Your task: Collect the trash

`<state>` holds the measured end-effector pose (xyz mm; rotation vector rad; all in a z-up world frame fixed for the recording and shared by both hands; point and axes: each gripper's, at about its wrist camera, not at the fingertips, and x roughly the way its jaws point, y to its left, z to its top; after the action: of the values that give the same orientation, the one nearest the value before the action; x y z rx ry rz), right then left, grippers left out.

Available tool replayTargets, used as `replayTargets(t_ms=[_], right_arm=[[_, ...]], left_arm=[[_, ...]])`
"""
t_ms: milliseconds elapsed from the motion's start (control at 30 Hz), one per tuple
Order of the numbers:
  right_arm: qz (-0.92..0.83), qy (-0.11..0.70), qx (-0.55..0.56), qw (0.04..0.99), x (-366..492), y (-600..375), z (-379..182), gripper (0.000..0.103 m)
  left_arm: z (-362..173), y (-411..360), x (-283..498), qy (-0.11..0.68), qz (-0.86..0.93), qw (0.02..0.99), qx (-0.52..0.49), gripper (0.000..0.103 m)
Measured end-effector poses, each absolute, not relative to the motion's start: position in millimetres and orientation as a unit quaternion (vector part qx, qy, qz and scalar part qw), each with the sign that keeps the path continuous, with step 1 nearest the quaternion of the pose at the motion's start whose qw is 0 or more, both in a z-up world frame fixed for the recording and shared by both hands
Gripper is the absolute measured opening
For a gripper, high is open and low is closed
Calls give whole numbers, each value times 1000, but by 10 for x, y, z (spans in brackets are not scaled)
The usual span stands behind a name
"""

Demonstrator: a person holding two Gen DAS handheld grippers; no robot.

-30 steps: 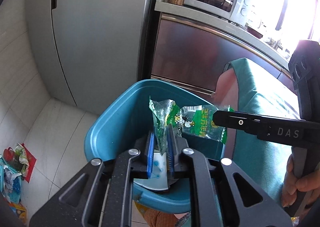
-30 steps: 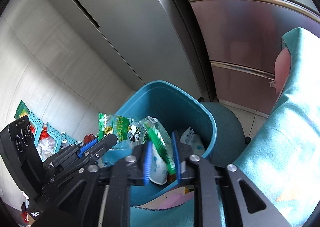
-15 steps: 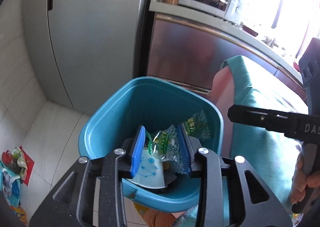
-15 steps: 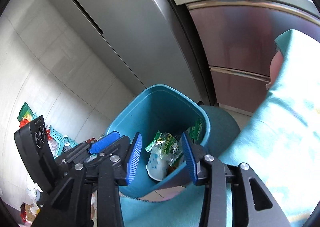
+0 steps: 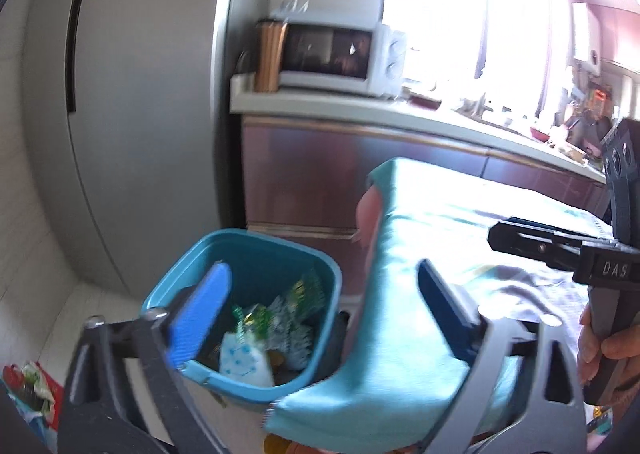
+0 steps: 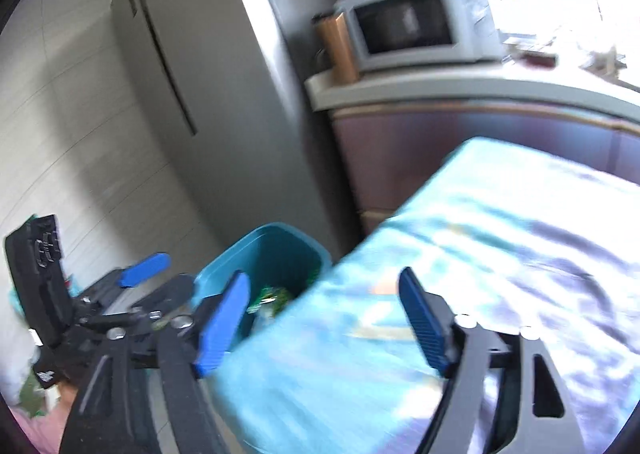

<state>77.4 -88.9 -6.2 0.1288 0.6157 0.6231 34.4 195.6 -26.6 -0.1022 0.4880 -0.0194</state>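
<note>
Both the left hand-held gripper (image 5: 320, 318) and the right hand-held gripper (image 6: 324, 326) are seen spread apart and empty, while the wrappers (image 5: 280, 318) are seen lying inside the bin (image 5: 256, 246) at lower left.

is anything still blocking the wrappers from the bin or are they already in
Nothing visible does. The green wrappers already lie inside the blue bin, and both the left tool and right tool are open and empty.
</note>
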Motion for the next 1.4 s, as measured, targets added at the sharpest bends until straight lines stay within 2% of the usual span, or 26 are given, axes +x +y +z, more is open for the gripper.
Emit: replayTargets(t_ms=[167,667,1400], right_arm=[[228,258,49,938,472,-1298,-28,96],[74,167,39,982,-203,-2191,0,96],[24,115,44,992,-559,-2407,32,96]], left_arm=[[-126,1588,219,212,-34,976,-39,97],[104,527,-105,155,-67,986,-12,97],[220,346,-229,115,-53,992,7,97]])
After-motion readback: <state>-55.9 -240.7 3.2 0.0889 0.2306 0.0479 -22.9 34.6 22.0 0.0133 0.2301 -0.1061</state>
